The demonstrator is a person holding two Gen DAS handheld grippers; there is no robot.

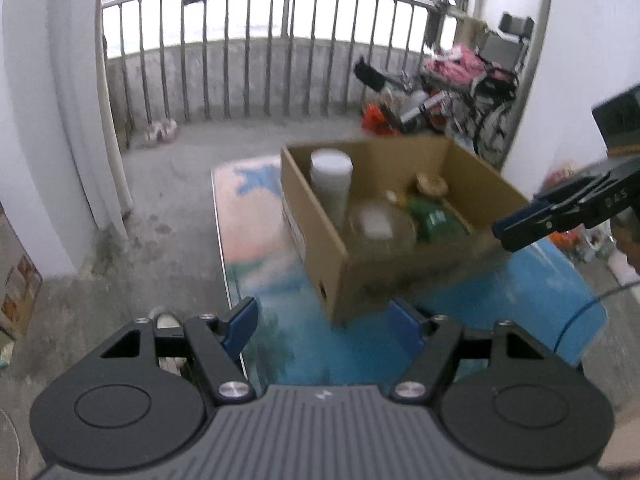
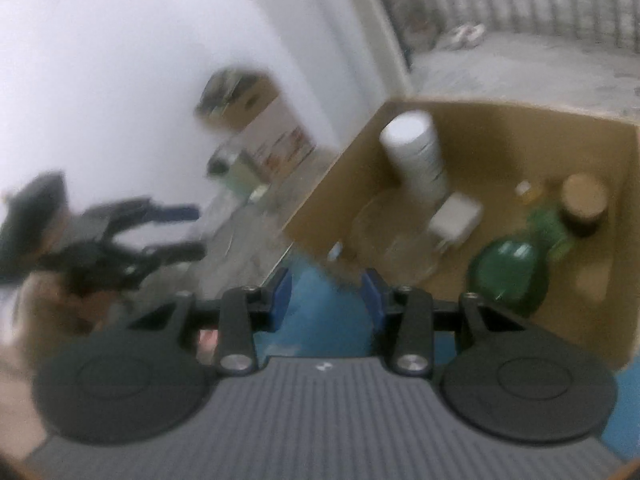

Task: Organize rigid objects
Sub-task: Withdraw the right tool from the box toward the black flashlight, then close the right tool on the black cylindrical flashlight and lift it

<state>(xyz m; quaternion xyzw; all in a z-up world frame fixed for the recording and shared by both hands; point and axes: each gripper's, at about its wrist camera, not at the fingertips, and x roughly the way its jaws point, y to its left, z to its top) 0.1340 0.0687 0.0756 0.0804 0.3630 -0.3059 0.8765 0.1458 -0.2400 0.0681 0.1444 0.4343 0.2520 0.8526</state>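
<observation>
Cardboard box (image 1: 384, 272), open-topped on a blue patterned tabletop (image 1: 520, 300), already gathers a white-lidded jar (image 1: 331, 184), green bottle (image 2: 510, 276), clear dish and, seemingly, a white charger, while the left gripper (image 1: 324, 324) and right gripper (image 2: 326, 294) hover nearby, fingers spread and empty.

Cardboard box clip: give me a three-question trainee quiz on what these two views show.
1. True or false: the cardboard box stands on the blue mat.
2. Which item is tallest in the box? A) white canister B) green bottle C) glass bowl
3. Fill in: the left tool and the right tool each hold ____.

Key: 1 true; 2 A; 3 nothing, both open and empty.
</observation>
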